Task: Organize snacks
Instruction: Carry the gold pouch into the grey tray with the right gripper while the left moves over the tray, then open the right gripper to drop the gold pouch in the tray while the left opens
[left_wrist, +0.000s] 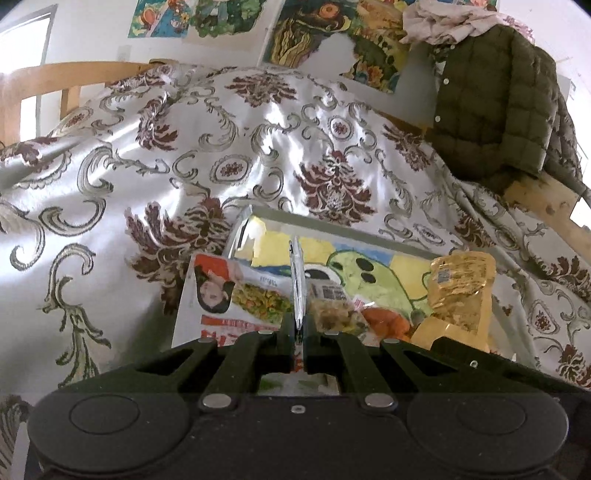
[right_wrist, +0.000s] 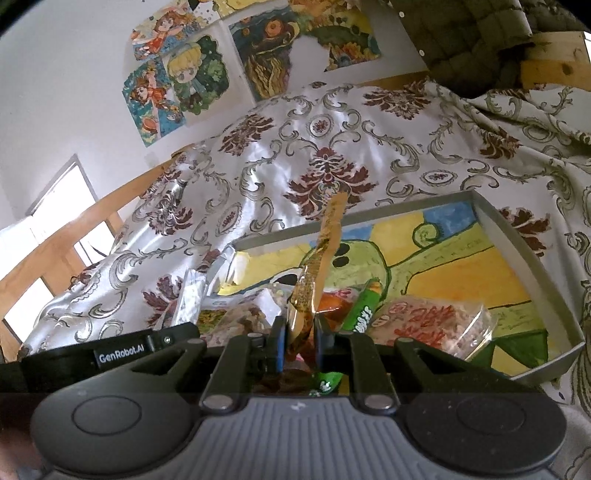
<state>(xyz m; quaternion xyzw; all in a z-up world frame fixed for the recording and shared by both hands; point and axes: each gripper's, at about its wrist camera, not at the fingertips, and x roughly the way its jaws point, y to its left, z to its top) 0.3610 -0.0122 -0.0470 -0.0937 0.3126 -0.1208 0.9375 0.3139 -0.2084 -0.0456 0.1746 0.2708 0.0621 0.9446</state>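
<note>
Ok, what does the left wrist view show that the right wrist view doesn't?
Left wrist only: the left gripper shut on a thin silver packet seen edge-on, and a packet with a woman's photo.
Right wrist only: the right gripper shut on an amber packet, plus a green packet and a clear bag with red print.
Both: the grey tray with its cartoon lining, on the floral cloth.

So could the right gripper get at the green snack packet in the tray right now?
Probably not yet: the right gripper is shut on an amber packet. The green packet lies close, unobstructed, in the tray.
</note>
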